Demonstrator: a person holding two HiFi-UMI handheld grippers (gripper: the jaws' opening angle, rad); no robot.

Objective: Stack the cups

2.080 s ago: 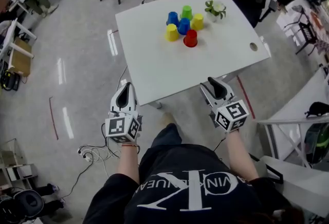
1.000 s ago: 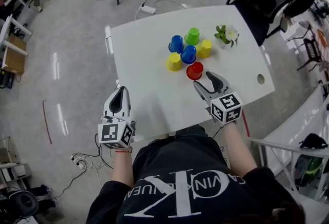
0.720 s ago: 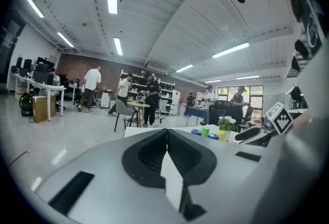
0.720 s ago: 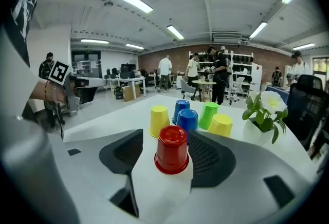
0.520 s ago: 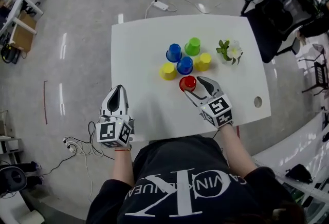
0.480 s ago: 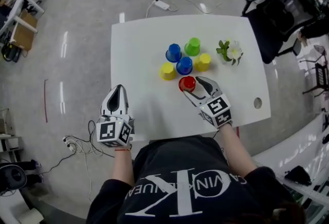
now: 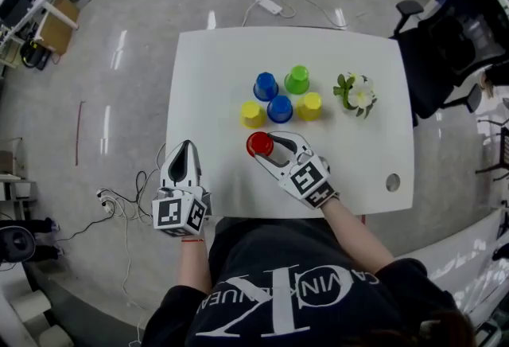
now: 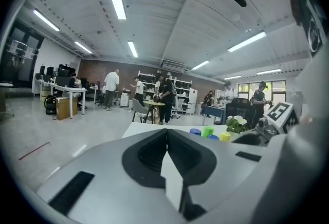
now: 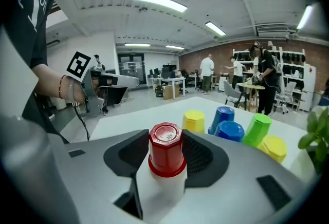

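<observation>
On the white rectangular table (image 7: 207, 99), near its front edge, the right gripper (image 7: 264, 146) has its two grey jaws around a small red plastic cup (image 9: 166, 148) that stands upside-down, base up. The jaws have just been closing, and the right gripper view shows both pads against the cup's sides, so it is grasped at mid-height, probably so that it stays upright and leaves its open mouth free to drop over another cup. Whether its rim rests on the tabletop or is just clear of it cannot be told.

Just beyond the red cup sit the five other inverted plastic cups in a loose cluster: a yellow cup (image 7: 252, 112) nearest, a blue cup (image 7: 279, 107) beside it, a second yellow cup (image 7: 309, 105) to the right, and a second blue cup (image 7: 266, 86) and a green cup (image 7: 297, 79) behind. They stand close together but unstacked, so stacking looks barely begun. A small potted plant with a white flower (image 7: 354, 92) stands to their right, apart from the work.

By the table's near left corner, the left gripper (image 7: 185, 150) hangs well apart from the cups with its jaws pressed together on nothing, seemingly waiting.
</observation>
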